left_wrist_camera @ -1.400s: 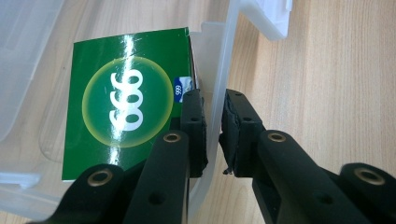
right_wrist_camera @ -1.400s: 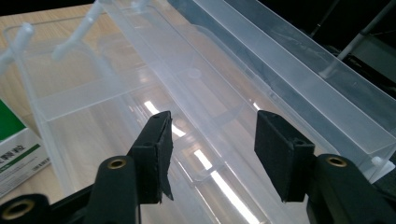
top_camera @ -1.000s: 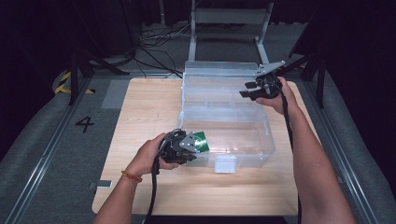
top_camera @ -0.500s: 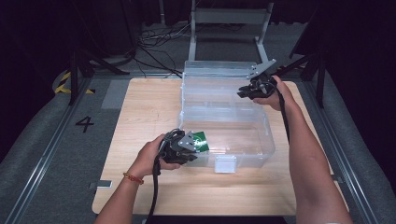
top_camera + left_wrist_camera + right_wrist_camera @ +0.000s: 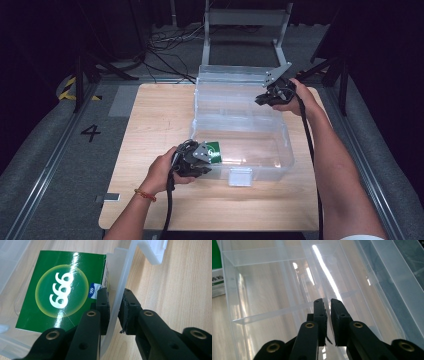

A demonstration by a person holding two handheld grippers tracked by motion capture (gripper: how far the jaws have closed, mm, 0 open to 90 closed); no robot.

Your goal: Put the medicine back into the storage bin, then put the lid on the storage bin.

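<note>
**Clear storage bin, held at two edges; green box inside**

Item 1. Clear plastic bin (image 5: pixel 240 127), open-topped, standing on the wooden surface (image 5: pixel 150 120). Its long axis runs away from the person, near end at the front of the surface and far end toward the metal frame (image 5: pixel 245 20) beyond.

Item 2. Green box (image 5: pixel 62 287), printed with white numerals in a pale circle. It lies flat on the bin floor in the near-left corner, just inside the wall.

Item 3. Left tool (image 5: pixel 113 311). Jaws pinch the near-left wall of the bin, one pad inside beside the green box, the other outside; the wall stands upright between them.

Item 4. Right tool (image 5: pixel 328 306). It sits at the far-right rim, diagonally opposite the left tool. Its jaws have just been closing and now stand almost pressed together, with the thin clear edge of the bin wall in the narrow gap; contact appears made, though the clear plastic makes this hard to confirm.

Judgement: both grips lie on one diagonal of the bin, so any lift or slide must keep both hands level or the bin will twist.
</note>
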